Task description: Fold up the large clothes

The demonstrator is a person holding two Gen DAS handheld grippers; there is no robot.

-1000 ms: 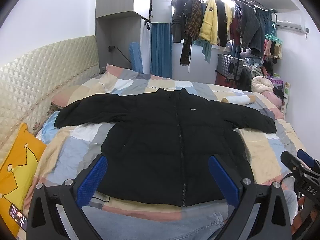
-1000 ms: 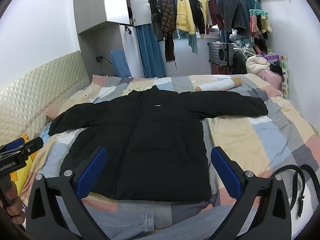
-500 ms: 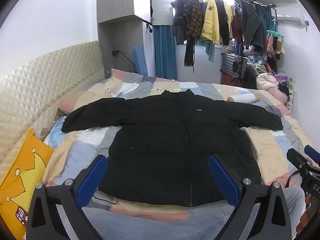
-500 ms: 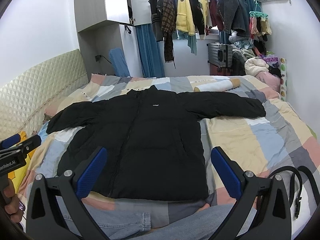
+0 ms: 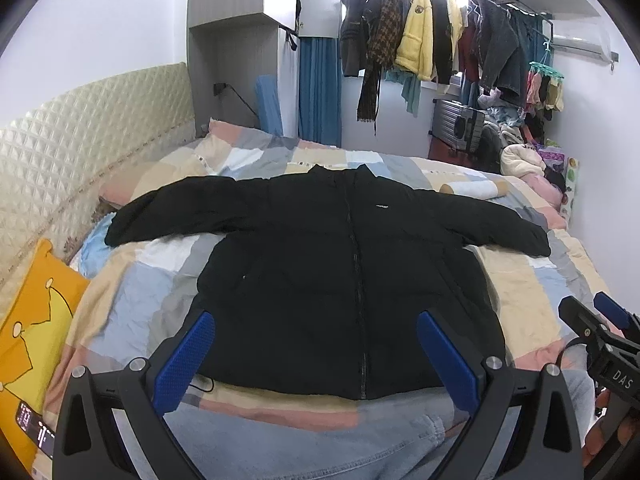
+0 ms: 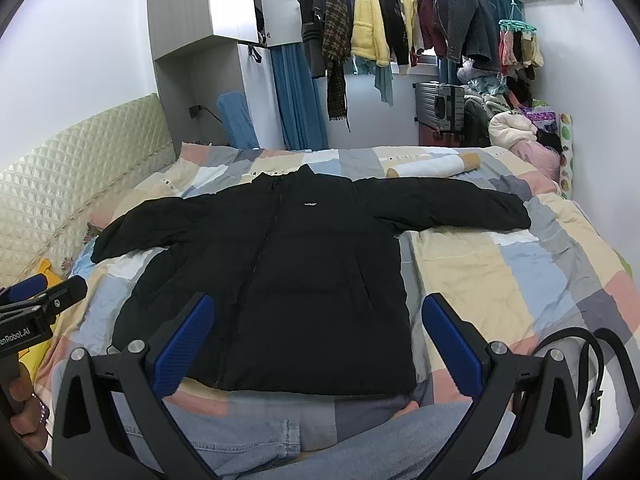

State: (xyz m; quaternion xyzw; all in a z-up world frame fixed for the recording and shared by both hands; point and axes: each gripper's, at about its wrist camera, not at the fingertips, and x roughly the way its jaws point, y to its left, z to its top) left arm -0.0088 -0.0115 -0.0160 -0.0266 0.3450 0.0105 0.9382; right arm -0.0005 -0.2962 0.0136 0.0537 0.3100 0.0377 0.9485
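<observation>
The black puffer jacket (image 5: 352, 280) lies flat and face up on the bed (image 5: 132, 292), which has a patchwork cover. It is straight ahead of both tools, and neither tool touches it. The collar points away from the person, toward the far wall, and the hem is the nearest edge, just in front of the person's knees. So the body of the jacket runs from near to far along the zipper, while the two sleeves are spread out to the sides, and this sleeve-to-sleeve line is the longest axis.

The left tool (image 5: 316, 356) hovers over the hem with its jaws wide and nothing between them. The right tool (image 6: 318, 344) is also wide and empty.

In the right wrist view the jacket sits left of centre, so the right sleeve (image 6: 452, 208) reaches toward the right tool's side, and the left sleeve (image 5: 176, 216) toward the headboard (image 5: 80, 152). Probably each tool is nearer to the sleeve on its own side, so a fold of the sleeves inward seems a natural first step.
</observation>
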